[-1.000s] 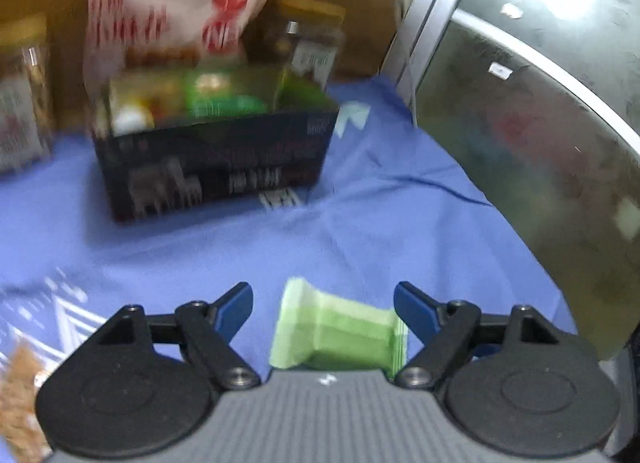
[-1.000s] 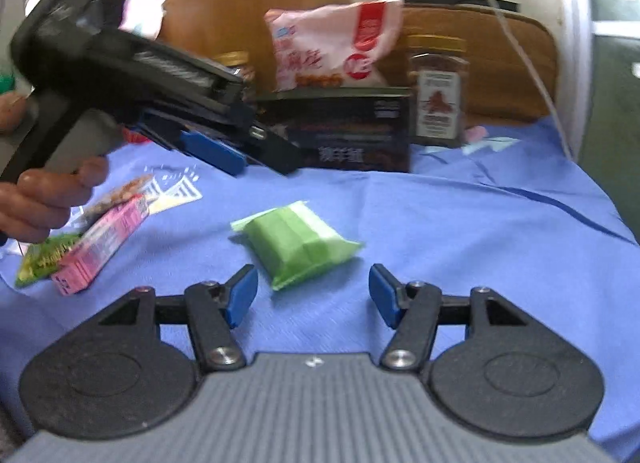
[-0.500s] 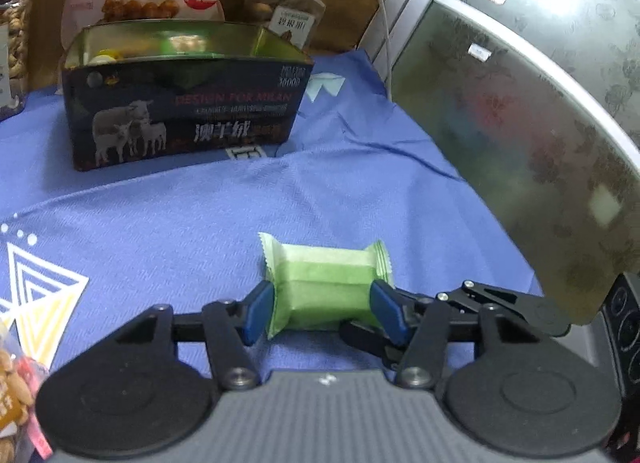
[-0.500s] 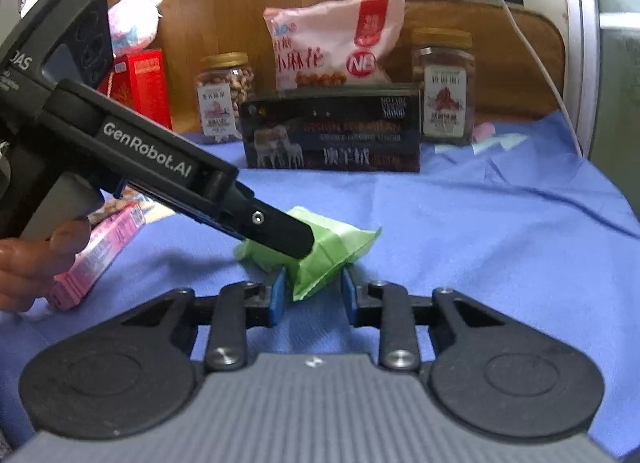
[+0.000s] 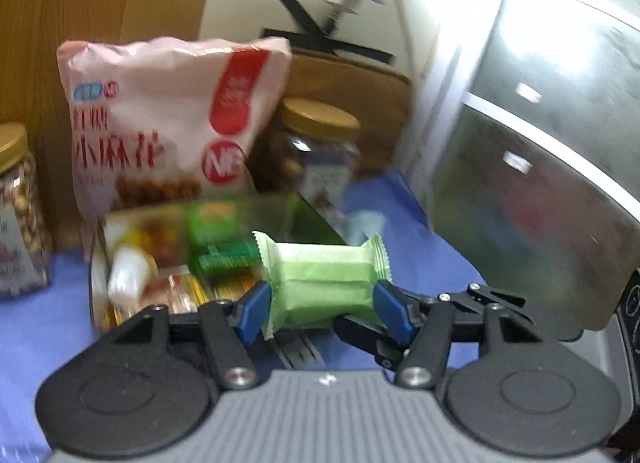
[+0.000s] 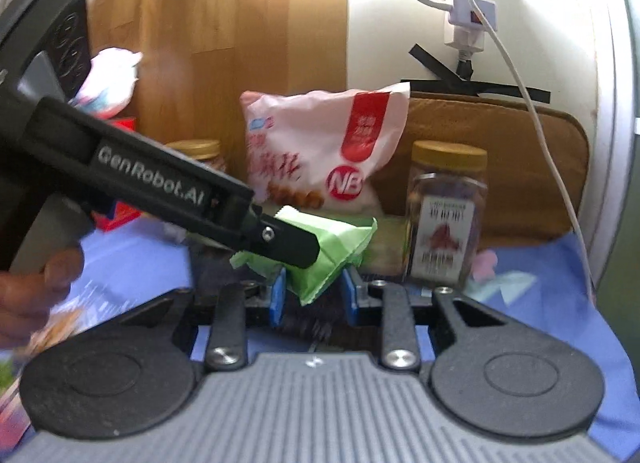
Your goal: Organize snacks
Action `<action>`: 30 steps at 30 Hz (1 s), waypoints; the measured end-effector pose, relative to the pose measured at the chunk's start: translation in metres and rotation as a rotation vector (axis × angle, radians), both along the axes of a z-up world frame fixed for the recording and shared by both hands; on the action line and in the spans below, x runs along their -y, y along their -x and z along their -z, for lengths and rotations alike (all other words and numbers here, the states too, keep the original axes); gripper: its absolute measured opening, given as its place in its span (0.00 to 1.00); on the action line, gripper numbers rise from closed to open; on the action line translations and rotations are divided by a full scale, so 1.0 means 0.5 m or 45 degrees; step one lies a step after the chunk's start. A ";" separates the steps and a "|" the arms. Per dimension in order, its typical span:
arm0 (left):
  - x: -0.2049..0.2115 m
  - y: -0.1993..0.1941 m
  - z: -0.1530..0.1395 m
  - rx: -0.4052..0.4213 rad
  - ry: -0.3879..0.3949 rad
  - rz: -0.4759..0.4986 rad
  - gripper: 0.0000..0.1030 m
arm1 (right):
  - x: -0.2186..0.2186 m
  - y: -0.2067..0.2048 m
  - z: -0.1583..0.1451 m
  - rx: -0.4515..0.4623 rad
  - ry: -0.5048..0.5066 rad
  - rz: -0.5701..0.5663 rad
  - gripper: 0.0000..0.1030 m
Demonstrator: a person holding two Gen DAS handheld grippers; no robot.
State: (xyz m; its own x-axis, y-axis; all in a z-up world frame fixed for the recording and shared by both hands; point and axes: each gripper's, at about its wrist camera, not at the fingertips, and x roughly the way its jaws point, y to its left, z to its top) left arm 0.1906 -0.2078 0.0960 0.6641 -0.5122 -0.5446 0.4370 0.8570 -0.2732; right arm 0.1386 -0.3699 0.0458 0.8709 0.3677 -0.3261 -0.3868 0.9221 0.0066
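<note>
Lifted off the blue cloth where it lay half a second ago, the green snack packet [image 5: 322, 279] now hangs in the air just in front of the open box [image 5: 98, 263], and both wrist views have tilted up toward the wall. Both tools share the load: the left gripper [image 5: 322, 309] has its blue fingers [image 5: 253, 313] pressed against the packet's two short ends, while the right gripper [image 6: 312, 295] pinches a lower corner of the same packet [image 6: 336, 243] between nearly closed fingers [image 6: 277, 297]. Holding it end to end probably keeps the soft wrapper level and stops it folding, and the second grip steadies it against swinging. From the right wrist view the left tool's black finger crosses in front of the packet, so part of the wrapper is hidden there. Inside the box other small snacks already lie, blurred, among them another green wrapper. Behind it stand a pink bag [image 5: 168, 123] and a gold-lidded jar [image 5: 316, 159]. My judgement is that the packet is being carried to the box, with release over its free right side to come
</note>
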 end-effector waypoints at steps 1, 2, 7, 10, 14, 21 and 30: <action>0.000 -0.024 0.004 -0.006 0.004 -0.027 0.56 | -0.004 -0.022 -0.001 0.002 0.004 0.007 0.32; 0.000 -0.046 0.010 -0.020 0.005 -0.048 0.58 | -0.009 -0.046 0.001 0.006 0.010 0.020 0.33; -0.006 -0.105 0.040 -0.092 0.015 -0.131 0.61 | -0.023 -0.101 0.033 -0.007 0.030 0.150 0.47; -0.040 -0.083 0.023 -0.070 0.033 -0.122 0.61 | -0.013 -0.065 0.031 0.020 -0.028 0.166 0.47; -0.135 0.005 -0.009 -0.033 0.089 -0.118 0.67 | -0.010 0.009 0.023 -0.035 -0.125 0.057 0.49; -0.350 0.233 0.060 -0.125 0.096 -0.300 0.69 | -0.111 0.150 0.065 -0.332 -0.235 -0.420 0.54; -0.448 0.358 0.123 -0.215 0.245 -0.393 0.69 | -0.263 0.258 0.090 -0.358 0.042 -0.564 0.63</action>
State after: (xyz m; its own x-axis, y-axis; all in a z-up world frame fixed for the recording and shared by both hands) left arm 0.0118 0.0162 0.0343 0.7123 -0.4058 -0.5726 0.1023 0.8672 -0.4873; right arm 0.0099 -0.2384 0.0007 0.5116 0.6663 -0.5425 -0.7269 0.6723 0.1402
